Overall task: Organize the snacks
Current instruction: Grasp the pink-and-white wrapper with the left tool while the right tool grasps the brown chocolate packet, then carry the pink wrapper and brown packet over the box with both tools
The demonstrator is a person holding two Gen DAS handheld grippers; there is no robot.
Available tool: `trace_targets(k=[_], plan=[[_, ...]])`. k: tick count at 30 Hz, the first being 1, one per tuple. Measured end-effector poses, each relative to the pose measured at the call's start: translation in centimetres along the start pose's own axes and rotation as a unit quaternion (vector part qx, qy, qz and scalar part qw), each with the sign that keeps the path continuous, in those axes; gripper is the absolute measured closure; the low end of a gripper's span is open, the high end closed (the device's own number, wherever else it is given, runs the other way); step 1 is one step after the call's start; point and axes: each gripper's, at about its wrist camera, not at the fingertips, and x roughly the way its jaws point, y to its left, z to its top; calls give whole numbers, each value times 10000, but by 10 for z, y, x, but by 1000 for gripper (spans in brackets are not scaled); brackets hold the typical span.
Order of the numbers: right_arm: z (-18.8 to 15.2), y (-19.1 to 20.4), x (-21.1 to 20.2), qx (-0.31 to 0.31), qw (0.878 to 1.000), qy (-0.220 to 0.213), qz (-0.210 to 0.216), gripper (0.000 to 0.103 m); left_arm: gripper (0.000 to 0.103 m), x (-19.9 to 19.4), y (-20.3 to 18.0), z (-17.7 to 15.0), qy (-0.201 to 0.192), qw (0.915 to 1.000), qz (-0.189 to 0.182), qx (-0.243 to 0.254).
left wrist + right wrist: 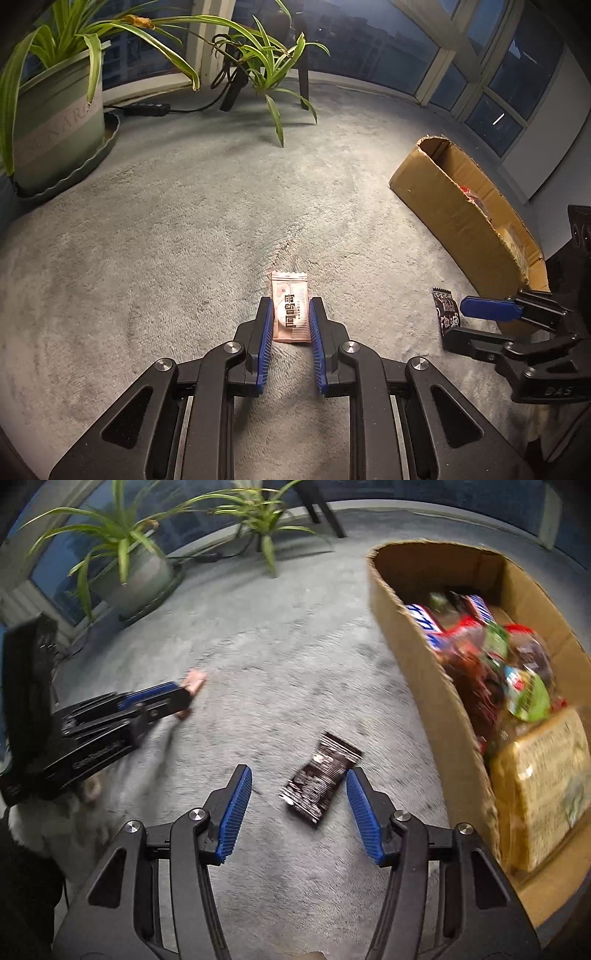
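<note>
1. Carpet [166, 229], grey and short-piled, carries everything here; a potted plant [55, 122] in a pale green pot stands at the far left, well apart from the work.
2. The left claw [291, 317] is closed on a pink snack packet [290, 310], a flat, crimp-ended foil sachet with dark print. Its blue ribbed pads press the packet's long edges while it appears to lie on the carpet, not yet lifted.
3. The right claw [299, 794] stands about half open, its jaws apart around a dark snack packet [321, 779], glossy and crinkled, lying askew on the carpet. The pads do not touch it; the right wrist view is blurred, so the exact gap is hard to judge.
4. The cardboard box [417, 686], plain corrugated board with a rough-cut rim, sits at the right, already holding wrapped bars, a green-labelled bag and a yellowish block of something packaged.
5. The step in hand looks like picking up the last loose snacks. Next, each packet needs lifting clear of the pile and carrying over the box rim; the dark one first needs the right claw squared to its slant.
</note>
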Motion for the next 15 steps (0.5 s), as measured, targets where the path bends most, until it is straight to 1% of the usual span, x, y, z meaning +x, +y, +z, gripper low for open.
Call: trace_targets(k=[1,3,8,10,11,15], plan=[[-1,0,2,9,10000,35,-8,47,85,-1,0,-1,2,10000,9,19],[-1,-1,6,-3,10000,48,-39,53,85,-1,-1,-2,11,10000,13,42],[2,12,9,-348,9993,-41,-118,60,85,-5,-3,-8,-8,10000,7,0],[1,20,11,-603,9981,-28,-145,73,85,-6,-4,-10,-23,10000,14,-20],[1,25,13,-774,9968,-18,-185,76,85,-6,-4,-10,-23,10000,14,-24],[2,27,14,-963,9953,23,-85,78,85,-10,-5,-12,-65,10000,14,-72]])
